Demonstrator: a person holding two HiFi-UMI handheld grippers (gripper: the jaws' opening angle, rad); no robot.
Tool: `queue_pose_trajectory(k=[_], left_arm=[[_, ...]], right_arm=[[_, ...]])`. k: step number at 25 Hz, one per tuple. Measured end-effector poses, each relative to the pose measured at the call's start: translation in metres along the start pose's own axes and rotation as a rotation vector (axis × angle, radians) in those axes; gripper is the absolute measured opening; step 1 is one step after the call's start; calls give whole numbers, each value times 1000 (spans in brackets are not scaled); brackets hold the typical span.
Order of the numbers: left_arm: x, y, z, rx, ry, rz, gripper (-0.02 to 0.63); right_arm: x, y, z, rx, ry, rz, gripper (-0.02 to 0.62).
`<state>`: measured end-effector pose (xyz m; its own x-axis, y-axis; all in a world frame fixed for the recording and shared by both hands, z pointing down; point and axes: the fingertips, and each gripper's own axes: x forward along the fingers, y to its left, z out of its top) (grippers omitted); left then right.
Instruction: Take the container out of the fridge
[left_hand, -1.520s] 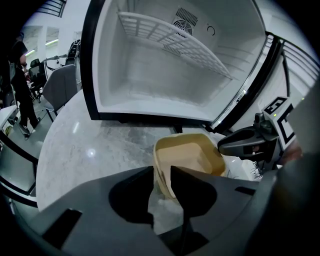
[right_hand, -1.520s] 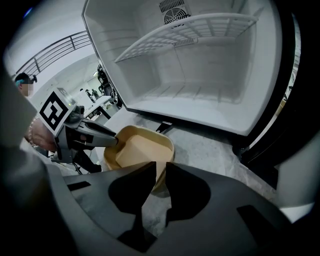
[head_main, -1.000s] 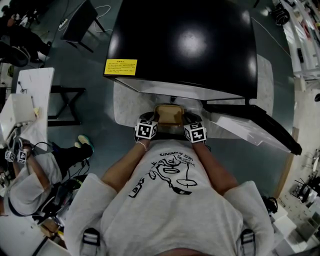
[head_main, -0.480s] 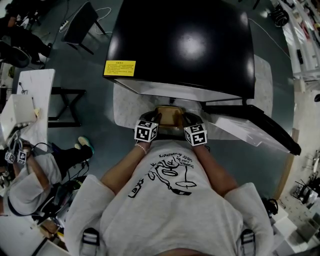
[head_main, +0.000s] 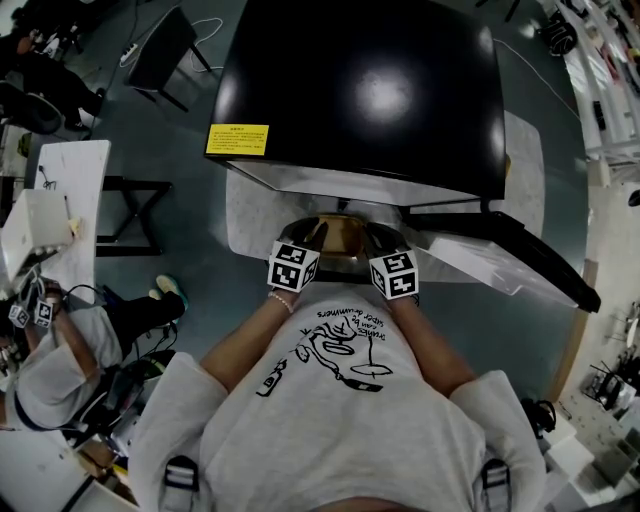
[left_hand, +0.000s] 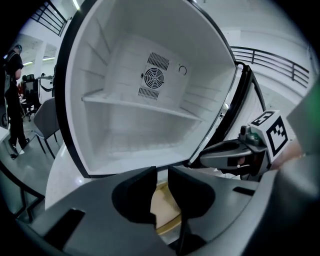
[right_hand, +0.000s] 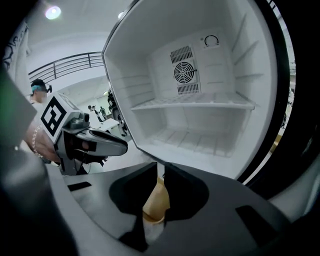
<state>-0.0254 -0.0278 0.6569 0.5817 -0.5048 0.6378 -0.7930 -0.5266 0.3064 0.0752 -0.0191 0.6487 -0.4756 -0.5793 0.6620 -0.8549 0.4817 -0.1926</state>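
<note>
well, the left gripper (left_hand: 161, 175) has its jaws only a little way apart, and they pinch the edge of the container (head_main: 338, 238). the tan lid shows in the thin gap between them. the right gripper (right_hand: 160, 171) does the same on the other side: its jaws are close together too, with the container's edge held between them. both pairs of jaws have just been closing tighter on it (the left ones more than the right ones).

the container is outside the fridge (head_main: 370, 90). it is held in the air between the two grippers, just in front of the fridge's open mouth and close to the person's tummy. the fridge door (head_main: 505, 255) stands wide open on the right.

a second ago the container sat lower and looked smaller in the head view. now it is up higher and looks bigger, and more of its shiny rim shows. both grippers have come up with it, and their marker cubes sit a little further apart.
</note>
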Motion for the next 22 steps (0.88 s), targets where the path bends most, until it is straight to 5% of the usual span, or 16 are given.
queue_pose_trajectory(k=[22], left_arm=[[-58, -39, 100, 44, -235, -74, 55]], right_arm=[[-50, 32, 95, -98, -183, 41, 49]])
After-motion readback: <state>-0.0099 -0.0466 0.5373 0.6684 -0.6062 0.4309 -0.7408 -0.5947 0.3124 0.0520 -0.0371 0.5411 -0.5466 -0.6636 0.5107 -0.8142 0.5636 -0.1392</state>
